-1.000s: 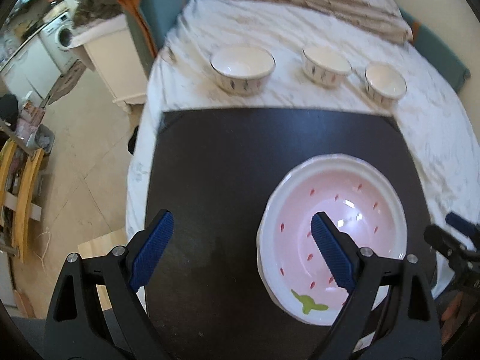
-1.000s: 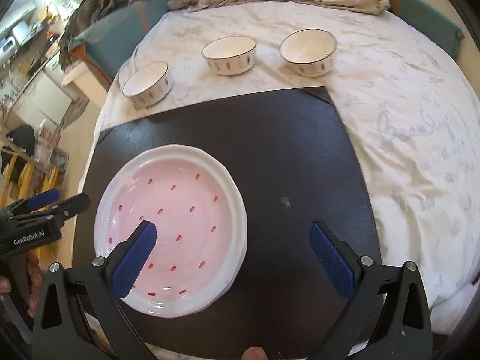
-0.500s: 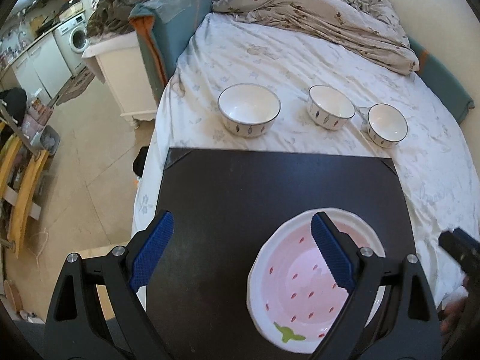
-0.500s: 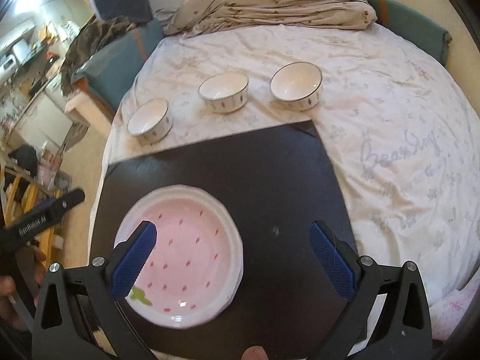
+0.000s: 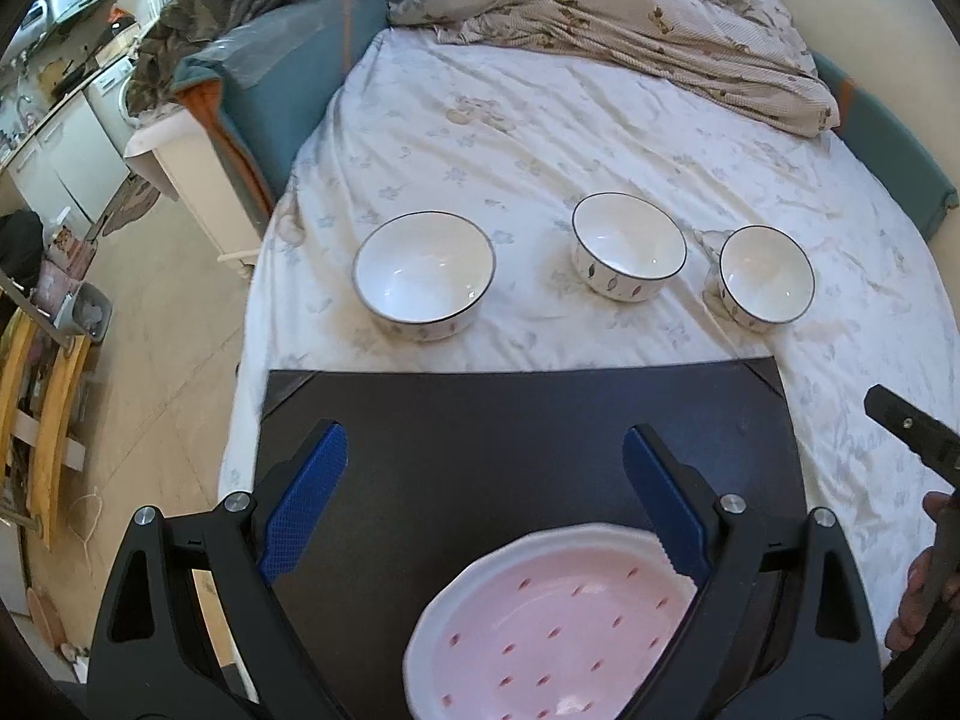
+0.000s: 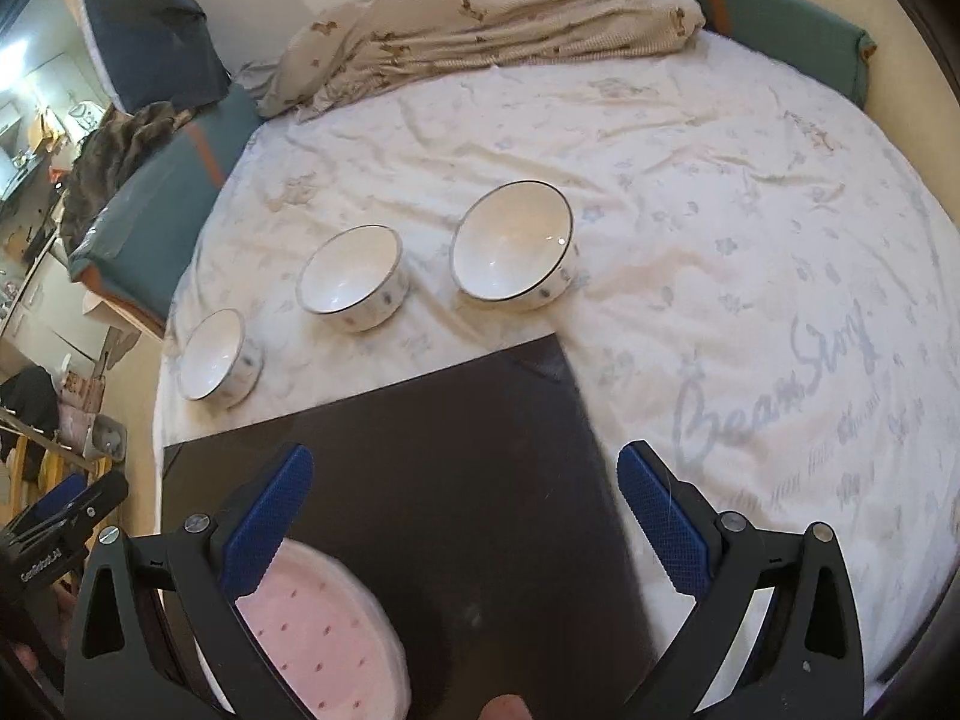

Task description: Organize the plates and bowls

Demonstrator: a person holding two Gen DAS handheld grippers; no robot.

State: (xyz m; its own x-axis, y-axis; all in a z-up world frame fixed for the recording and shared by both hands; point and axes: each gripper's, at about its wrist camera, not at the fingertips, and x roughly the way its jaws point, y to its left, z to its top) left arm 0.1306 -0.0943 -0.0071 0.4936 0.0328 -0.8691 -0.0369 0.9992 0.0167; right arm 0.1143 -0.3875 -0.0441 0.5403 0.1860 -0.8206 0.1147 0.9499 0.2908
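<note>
Left gripper (image 5: 483, 501) spread, empty; right gripper (image 6: 465, 516) spread, empty; "GenRobot.AI" label on left gripper body; bedsheet (image 6: 750, 276) script partly legible, "Bean…"; pink plate (image 5: 558, 630) on black board (image 5: 510, 420).

A bed (image 5: 540, 138) fills the frame. On its sheet, a row of three bowls (image 5: 423, 275) (image 5: 628, 253) (image 5: 766, 277) sits mid-frame, a black board (image 5: 510, 420) lies below them, and a rumpled blanket (image 5: 630, 18) is at top. A pink plate (image 5: 558, 624) rests on the board, bottom centre.

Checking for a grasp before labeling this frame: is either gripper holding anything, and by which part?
Nothing is held. The left gripper and right gripper are both open above the black mat; the pink plate lies free on it.
</note>
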